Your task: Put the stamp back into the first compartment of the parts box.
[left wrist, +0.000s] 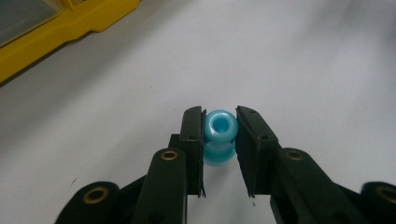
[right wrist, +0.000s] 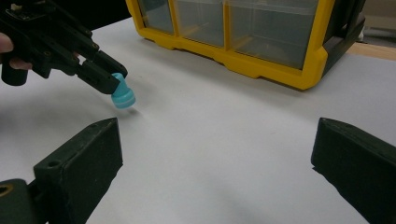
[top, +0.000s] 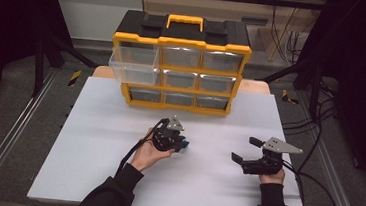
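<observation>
A small light-blue spool-shaped piece (left wrist: 220, 135) with a hole in its top sits pinched between the two black pads of my left gripper (left wrist: 220, 140). From above, that left gripper (top: 181, 144) is near the middle of the white table, and the blue piece (top: 184, 147) shows at its tip. In the right gripper view the blue piece (right wrist: 123, 95) hangs just above the table surface, tilted. My right gripper (top: 245, 149) rests at the right of the table, its jaws wide apart with nothing between them (right wrist: 215, 154).
A yellow and black drawer organiser (top: 180, 62) stands at the back of the white table (top: 92, 145). Its top-left clear drawer (top: 133, 64) is pulled out. Cables lie on the floor to the right (top: 319, 130).
</observation>
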`<state>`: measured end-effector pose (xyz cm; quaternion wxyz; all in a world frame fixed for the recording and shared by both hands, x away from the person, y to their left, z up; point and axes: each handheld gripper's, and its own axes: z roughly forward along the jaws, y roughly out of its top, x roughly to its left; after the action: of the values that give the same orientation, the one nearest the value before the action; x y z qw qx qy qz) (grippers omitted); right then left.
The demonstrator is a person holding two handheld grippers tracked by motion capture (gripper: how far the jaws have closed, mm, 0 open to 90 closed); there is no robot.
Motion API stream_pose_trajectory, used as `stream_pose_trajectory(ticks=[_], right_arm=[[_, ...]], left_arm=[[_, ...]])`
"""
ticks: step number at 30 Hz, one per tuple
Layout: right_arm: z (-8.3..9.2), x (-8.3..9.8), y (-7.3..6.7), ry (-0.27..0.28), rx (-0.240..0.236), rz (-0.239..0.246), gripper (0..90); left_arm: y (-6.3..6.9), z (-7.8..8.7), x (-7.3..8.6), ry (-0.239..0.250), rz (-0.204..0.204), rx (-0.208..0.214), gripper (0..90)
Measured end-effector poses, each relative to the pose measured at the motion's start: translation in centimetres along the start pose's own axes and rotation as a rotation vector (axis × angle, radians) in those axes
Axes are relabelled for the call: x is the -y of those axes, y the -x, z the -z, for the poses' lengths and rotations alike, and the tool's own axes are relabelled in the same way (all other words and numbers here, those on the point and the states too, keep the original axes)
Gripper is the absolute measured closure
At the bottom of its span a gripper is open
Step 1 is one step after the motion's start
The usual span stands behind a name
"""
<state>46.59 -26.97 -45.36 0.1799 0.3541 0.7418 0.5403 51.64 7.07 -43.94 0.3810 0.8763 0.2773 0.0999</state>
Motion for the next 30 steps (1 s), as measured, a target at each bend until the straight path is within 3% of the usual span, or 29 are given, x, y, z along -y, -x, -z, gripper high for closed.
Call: stream_pose_trajectory(ticks=[30], right_arm=[[-0.1,0.1,0.0,-0.014,0.003,0.000,2.6]], left_arm=[[-0.8,6.0,0.1,0.086,0.018,-0.035,72.8]])
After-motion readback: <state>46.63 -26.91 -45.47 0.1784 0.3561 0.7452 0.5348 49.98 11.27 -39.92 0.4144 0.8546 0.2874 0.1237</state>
